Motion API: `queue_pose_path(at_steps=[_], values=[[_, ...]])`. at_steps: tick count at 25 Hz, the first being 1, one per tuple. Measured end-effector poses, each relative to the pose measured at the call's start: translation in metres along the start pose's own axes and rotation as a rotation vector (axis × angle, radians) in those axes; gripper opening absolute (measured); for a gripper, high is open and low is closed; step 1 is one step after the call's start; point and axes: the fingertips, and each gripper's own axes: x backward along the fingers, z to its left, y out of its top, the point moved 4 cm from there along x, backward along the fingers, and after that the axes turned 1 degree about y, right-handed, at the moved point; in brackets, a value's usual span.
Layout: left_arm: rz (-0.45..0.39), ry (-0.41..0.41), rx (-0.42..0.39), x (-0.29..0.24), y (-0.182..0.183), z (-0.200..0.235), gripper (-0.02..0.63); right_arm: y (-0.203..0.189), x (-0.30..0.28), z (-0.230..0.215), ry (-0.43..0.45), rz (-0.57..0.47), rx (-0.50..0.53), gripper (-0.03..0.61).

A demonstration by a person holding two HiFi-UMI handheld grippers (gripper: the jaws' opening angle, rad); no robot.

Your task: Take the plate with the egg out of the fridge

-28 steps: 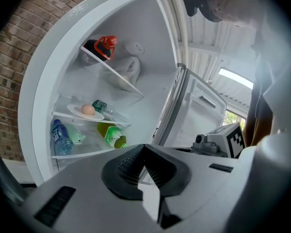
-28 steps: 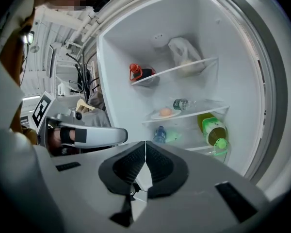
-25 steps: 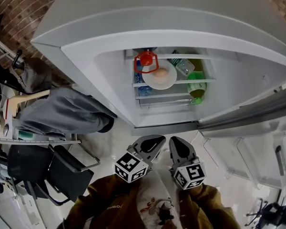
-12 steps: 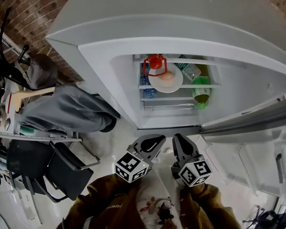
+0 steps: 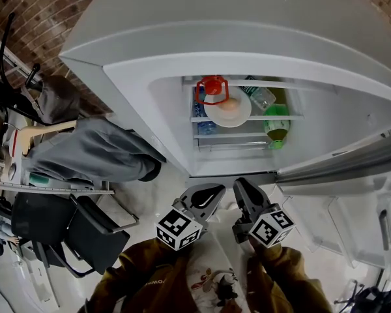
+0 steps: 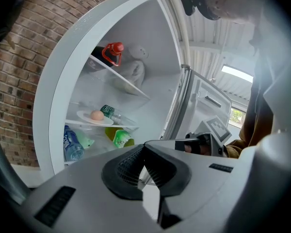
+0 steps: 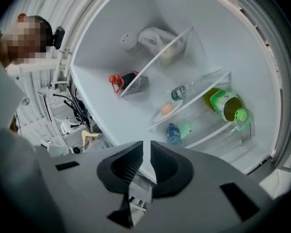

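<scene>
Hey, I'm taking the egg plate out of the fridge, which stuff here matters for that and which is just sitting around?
For the job: plate, egg, fridge, left hand-held gripper, right hand-held gripper.

Just sitting there: green bottle, red-capped container, blue-labelled water bottle, black chair.

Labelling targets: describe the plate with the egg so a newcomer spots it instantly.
Look inside the open white fridge, at the middle glass shelf. A round white plate sits at its left end, beside a clear bottle lying on its side. Unlike that bottle and the green bottle below, it is a flat dish carrying one brownish egg.
</scene>
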Motion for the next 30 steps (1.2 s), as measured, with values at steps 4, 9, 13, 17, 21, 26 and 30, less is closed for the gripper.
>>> queue_pose_path(at_steps=[4,9,13,17,21,26,30], values=[[0.0,0.001,0.0,0.002,0.0,0.002,0.008,0.0,-0.004,-0.007,0.01,0.005,-0.082,0.038],[-0.001,0.006,0.008,0.006,-0.001,0.005,0.008,0.003,-0.009,-0.013,0.024,-0.008,-0.133,0.054],[-0.002,0.01,0.01,0.008,-0.001,0.007,0.008,0.006,-0.015,-0.014,0.037,-0.014,-0.17,0.061],[-0.004,0.015,0.008,0.01,-0.002,0.008,0.008,0.008,-0.022,-0.016,0.042,-0.014,-0.203,0.072],[-0.002,0.017,0.004,0.012,-0.003,0.009,0.008,0.011,-0.028,-0.017,0.045,-0.023,-0.231,0.077],[-0.007,0.019,0.004,0.015,-0.002,0.011,0.008,0.014,-0.036,-0.021,0.043,-0.035,-0.26,0.077],[-0.007,0.016,0.002,0.016,-0.002,0.011,0.008,0.017,-0.042,-0.024,0.038,-0.04,-0.272,0.077]])
